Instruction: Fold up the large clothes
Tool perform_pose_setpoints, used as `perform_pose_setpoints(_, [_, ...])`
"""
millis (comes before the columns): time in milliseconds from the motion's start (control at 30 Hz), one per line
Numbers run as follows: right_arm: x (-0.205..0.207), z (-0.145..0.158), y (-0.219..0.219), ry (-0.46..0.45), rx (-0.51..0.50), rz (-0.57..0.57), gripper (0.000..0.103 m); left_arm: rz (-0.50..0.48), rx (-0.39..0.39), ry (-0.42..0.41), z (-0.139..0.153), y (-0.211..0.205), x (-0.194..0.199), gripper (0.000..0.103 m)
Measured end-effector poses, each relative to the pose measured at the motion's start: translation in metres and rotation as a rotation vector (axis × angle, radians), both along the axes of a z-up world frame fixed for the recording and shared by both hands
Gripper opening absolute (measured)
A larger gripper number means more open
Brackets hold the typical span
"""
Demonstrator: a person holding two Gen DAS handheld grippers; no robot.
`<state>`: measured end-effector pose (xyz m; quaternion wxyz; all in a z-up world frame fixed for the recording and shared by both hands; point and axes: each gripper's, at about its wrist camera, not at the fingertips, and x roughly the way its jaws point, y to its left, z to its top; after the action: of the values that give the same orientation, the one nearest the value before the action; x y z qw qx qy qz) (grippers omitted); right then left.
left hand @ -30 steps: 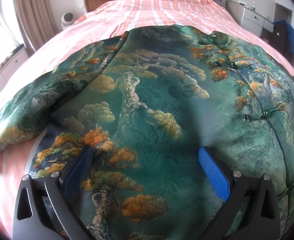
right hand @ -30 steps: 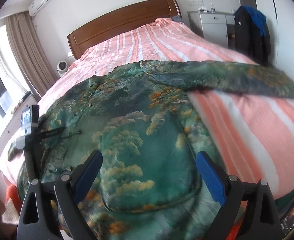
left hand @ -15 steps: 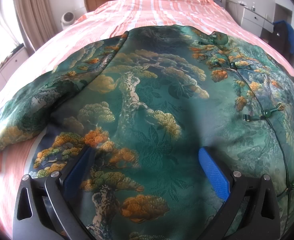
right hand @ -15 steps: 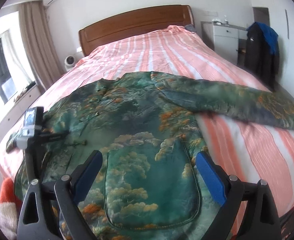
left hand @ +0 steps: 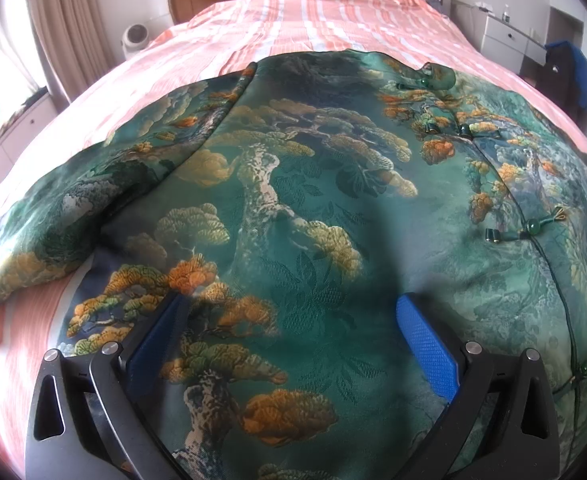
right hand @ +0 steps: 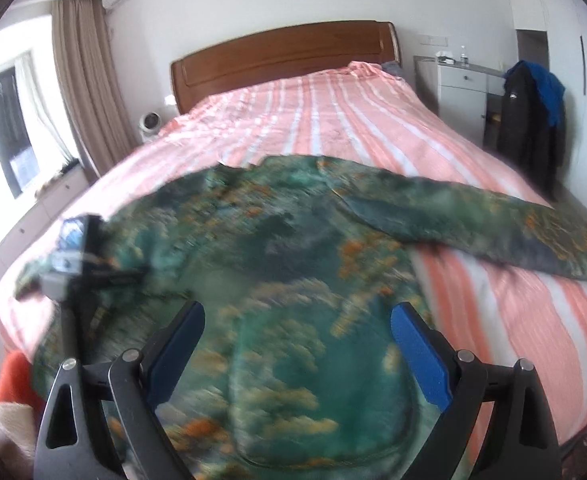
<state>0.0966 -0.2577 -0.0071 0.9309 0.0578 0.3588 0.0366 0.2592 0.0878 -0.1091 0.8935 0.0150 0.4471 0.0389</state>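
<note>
Both pairs of your fingers stood wide apart, gripping nothing: the left gripper (left hand: 293,344) hung low over the jacket (left hand: 293,208), the right gripper (right hand: 297,344) higher above its lower front, where the view was blurred. That jacket, green brocade printed with pines, lay spread face up on the bed (right hand: 333,112), front fastened with knot buttons (left hand: 531,225), one sleeve (right hand: 473,216) flung out to the right and the other sleeve (left hand: 93,204) bunched at the left. Such cloth looked soft, smooth and likely slippery, with some weight, so a pinch on a seam, cuff or hem would probably hold better than one on the flat panel; the outstretched sleeve seemed a fair first place to take. Beneath it the striped pink cover (left hand: 333,16) gave a broad, soft surface. Around you were a wooden headboard (right hand: 285,52), curtains (right hand: 81,80), a white cabinet (right hand: 461,84) and dark clothes (right hand: 533,112) hanging beside it.
</note>
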Motion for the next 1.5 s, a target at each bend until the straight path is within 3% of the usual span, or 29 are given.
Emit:
perform_pose_setpoints(200, [-0.022,-0.024,0.002,0.014,-0.049,-0.028,0.093,0.0,0.0,0.0,0.0,0.0,0.0,0.103])
perform_pose_setpoints(600, [-0.057,-0.034,0.028,-0.148,-0.166,-0.045,0.093,0.0,0.0,0.0,0.0,0.0,0.0,0.103])
perform_pose_setpoints(1500, [-0.047,-0.052,0.022,-0.084,-0.126,-0.032,0.093,0.001,-0.002,-0.006,0.0,0.001,-0.001,0.103])
